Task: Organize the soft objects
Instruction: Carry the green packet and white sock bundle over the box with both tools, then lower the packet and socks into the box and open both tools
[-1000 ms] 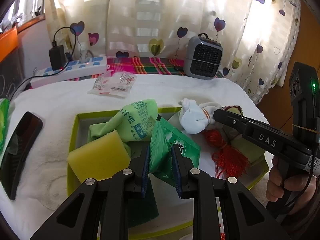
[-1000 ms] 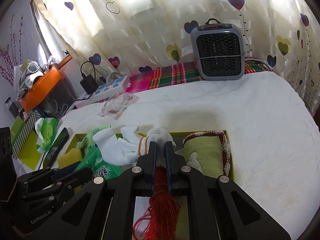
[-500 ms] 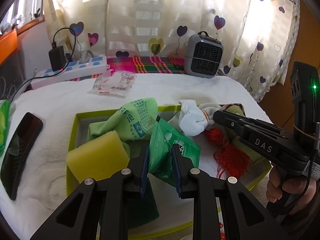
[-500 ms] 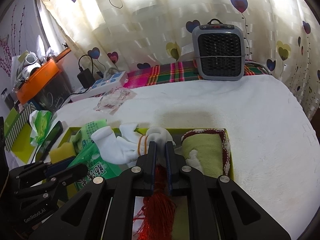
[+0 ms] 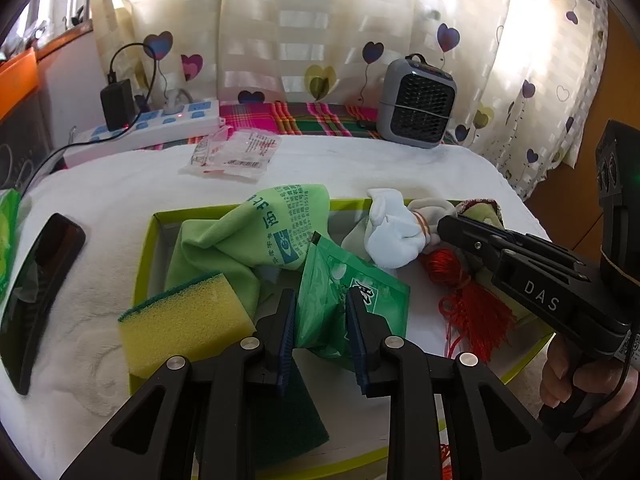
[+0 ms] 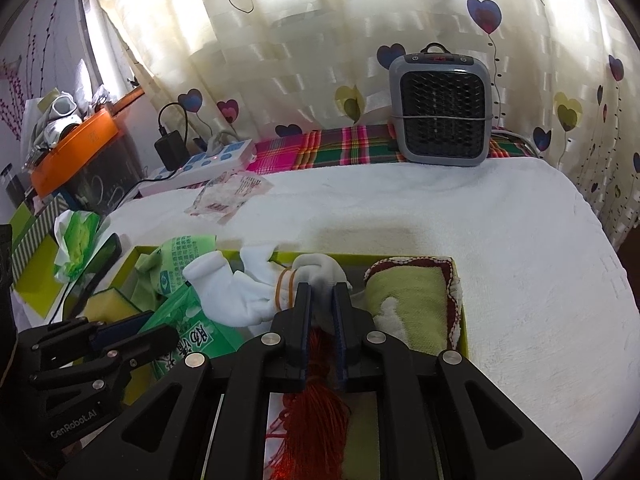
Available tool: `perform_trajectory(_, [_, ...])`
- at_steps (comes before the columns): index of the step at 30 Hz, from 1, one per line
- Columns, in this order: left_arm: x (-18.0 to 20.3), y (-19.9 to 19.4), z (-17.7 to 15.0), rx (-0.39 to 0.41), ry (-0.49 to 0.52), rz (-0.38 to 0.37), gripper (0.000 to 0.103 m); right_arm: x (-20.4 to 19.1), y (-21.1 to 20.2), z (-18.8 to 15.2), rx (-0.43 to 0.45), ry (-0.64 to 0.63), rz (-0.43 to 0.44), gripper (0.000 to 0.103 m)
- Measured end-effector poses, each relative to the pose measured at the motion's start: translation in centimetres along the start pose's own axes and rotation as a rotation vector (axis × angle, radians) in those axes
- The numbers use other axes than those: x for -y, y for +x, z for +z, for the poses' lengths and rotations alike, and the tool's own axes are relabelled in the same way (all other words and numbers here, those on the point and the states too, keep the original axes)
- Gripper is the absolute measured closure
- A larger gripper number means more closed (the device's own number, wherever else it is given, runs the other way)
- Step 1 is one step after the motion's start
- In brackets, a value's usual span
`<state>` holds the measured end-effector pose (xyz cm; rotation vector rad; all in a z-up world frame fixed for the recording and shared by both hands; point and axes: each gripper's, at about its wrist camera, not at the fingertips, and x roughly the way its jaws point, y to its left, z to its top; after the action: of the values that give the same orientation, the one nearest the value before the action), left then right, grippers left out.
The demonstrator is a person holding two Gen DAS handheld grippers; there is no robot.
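A lime-rimmed tray [image 5: 240, 210] on white towelling holds a yellow sponge [image 5: 184, 320], a green printed cloth [image 5: 256, 236], bundled white socks [image 5: 394, 236], a rolled green towel [image 6: 408, 300] and a red tassel [image 5: 476, 312]. My left gripper [image 5: 320, 300] hovers over the tray's near side. Its jaws are opening, and a green tissue packet [image 5: 324, 276] stands between the pads, still touching both. My right gripper [image 6: 321, 292] points at the socks [image 6: 232, 292]. Its jaws are starting to open, with the tassel's top [image 6: 320, 332] pinched between them and its fringe [image 6: 316, 412] hanging beneath.
A black phone [image 5: 36, 292] lies left of the tray. Behind are a clear plastic packet [image 5: 232, 152], a white power strip [image 5: 152, 128], a plaid cloth and a grey heater [image 5: 420, 108]. A green tissue bag [image 6: 76, 240] and orange box [image 6: 76, 148] sit far left. A hand [image 5: 580, 376] grips the right tool.
The left jaws stand slightly wider around the green packet. The right gripper has rolled a little, with the tassel still between its jaws. Everything in the tray stays where it was.
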<state>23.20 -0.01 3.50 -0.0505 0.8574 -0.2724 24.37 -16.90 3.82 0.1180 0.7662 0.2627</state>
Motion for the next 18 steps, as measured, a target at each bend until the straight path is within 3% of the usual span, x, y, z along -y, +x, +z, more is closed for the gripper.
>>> perform_trajectory(9, [0.21, 0.04, -0.04, 0.000, 0.013, 0.013, 0.077, -0.20, -0.23, -0.19, -0.005, -0.006, -0.001, 0.089])
perform_trajectory(18, [0.44, -0.34, -0.24, 0.007, 0.016, 0.009, 0.066, -0.09, -0.60, -0.28, -0.004, 0.002, -0.003, 0.086])
